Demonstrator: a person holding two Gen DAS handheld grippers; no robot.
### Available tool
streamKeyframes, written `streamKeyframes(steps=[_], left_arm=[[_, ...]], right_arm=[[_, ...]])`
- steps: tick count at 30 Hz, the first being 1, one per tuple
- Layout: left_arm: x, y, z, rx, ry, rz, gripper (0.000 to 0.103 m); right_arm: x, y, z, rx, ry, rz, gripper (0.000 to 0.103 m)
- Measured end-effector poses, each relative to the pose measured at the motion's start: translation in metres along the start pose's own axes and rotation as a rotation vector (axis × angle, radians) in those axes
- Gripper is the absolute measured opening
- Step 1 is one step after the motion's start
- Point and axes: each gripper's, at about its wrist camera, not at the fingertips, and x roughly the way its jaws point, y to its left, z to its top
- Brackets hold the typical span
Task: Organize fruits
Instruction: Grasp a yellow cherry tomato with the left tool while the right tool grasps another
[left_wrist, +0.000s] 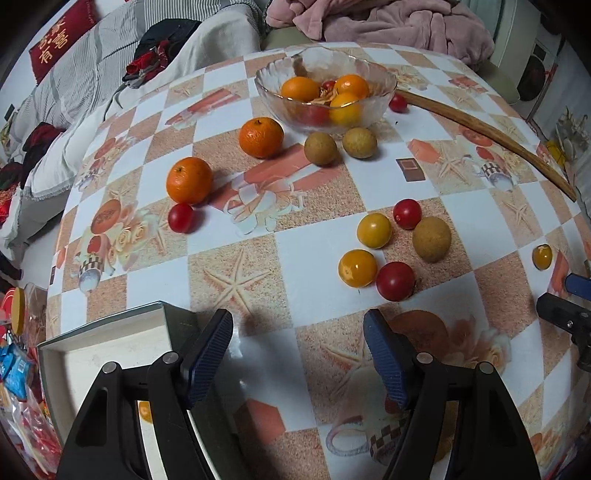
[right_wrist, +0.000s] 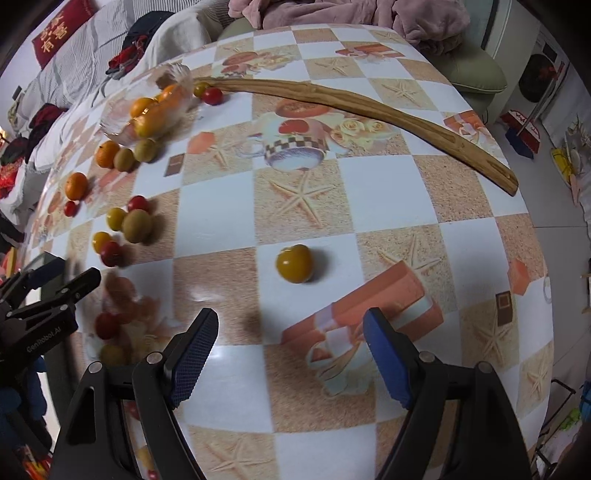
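A glass bowl (left_wrist: 384, 79) at the table's far side holds oranges and small tomatoes. Two oranges (left_wrist: 261, 137) (left_wrist: 189, 180), brown longans (left_wrist: 320, 148), red tomatoes (left_wrist: 395, 281) and yellow tomatoes (left_wrist: 357, 268) lie loose on the patterned tablecloth. My left gripper (left_wrist: 297, 354) is open and empty above the near edge. My right gripper (right_wrist: 290, 354) is open and empty, just short of a lone yellow tomato (right_wrist: 294, 263). The left gripper also shows in the right wrist view (right_wrist: 55, 291).
A long curved wooden stick (right_wrist: 369, 107) lies across the far right of the table. A white box (left_wrist: 110, 354) sits at the near left edge. A sofa with striped bedding (left_wrist: 85, 74) and pink blankets (left_wrist: 388, 22) stand behind the table.
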Motion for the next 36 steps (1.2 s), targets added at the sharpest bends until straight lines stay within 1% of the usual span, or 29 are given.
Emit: streamKeyframes(steps=[2,10,12,15,17,18,19,20,21,22,23,24,26,29,36], left_arm=[[0.004,-0.002,0.002,-0.003,-0.005,-0.004,0.074],[0.011,-0.011,0.022,-0.014,-0.051,-0.004,0.074],[0.012,-0.014,0.026,-0.017,-0.060,-0.006,0.074],[0.013,-0.013,0.029,-0.041,-0.063,-0.011,0.074],[0.014,-0.011,0.028,-0.055,-0.055,-0.014,0.073],[0.013,-0.011,0.027,-0.060,-0.052,-0.023,0.070],[0.013,-0.011,0.027,-0.062,-0.049,-0.044,0.059],[0.011,-0.013,0.027,-0.057,-0.047,-0.058,0.051],[0.011,-0.015,0.027,-0.049,-0.046,-0.060,0.046],[0.010,-0.019,0.027,-0.032,-0.047,-0.077,0.034],[0.009,-0.023,0.027,-0.020,-0.045,-0.087,0.027],[0.008,-0.025,0.027,-0.016,-0.043,-0.089,0.025],[0.007,-0.025,0.027,-0.027,-0.036,-0.117,0.024],[0.003,-0.022,0.025,-0.057,-0.029,-0.149,0.024],[-0.015,-0.014,0.015,-0.083,-0.036,-0.174,0.024]], right_arm=[[0.005,-0.001,0.001,-0.009,0.002,-0.005,0.080],[0.012,0.005,0.011,-0.070,-0.033,-0.037,0.080],[0.013,0.006,0.014,-0.082,-0.042,-0.049,0.077],[0.014,0.008,0.019,-0.091,-0.054,-0.076,0.067],[0.013,0.008,0.022,-0.093,-0.060,-0.078,0.052],[0.012,0.008,0.023,-0.096,-0.061,-0.076,0.047],[0.012,0.008,0.024,-0.100,-0.062,-0.074,0.038],[0.012,0.009,0.024,-0.106,-0.060,-0.069,0.028],[0.011,0.010,0.025,-0.112,-0.056,-0.057,0.025],[0.010,0.009,0.024,-0.110,-0.054,-0.053,0.024],[0.010,0.007,0.024,-0.096,-0.051,-0.035,0.024],[0.009,0.002,0.024,-0.060,-0.045,0.006,0.024],[0.008,-0.006,0.023,-0.008,-0.031,0.056,0.024],[0.006,-0.011,0.019,0.022,-0.018,0.086,0.024],[-0.002,-0.010,0.009,0.018,-0.001,0.099,0.024]])
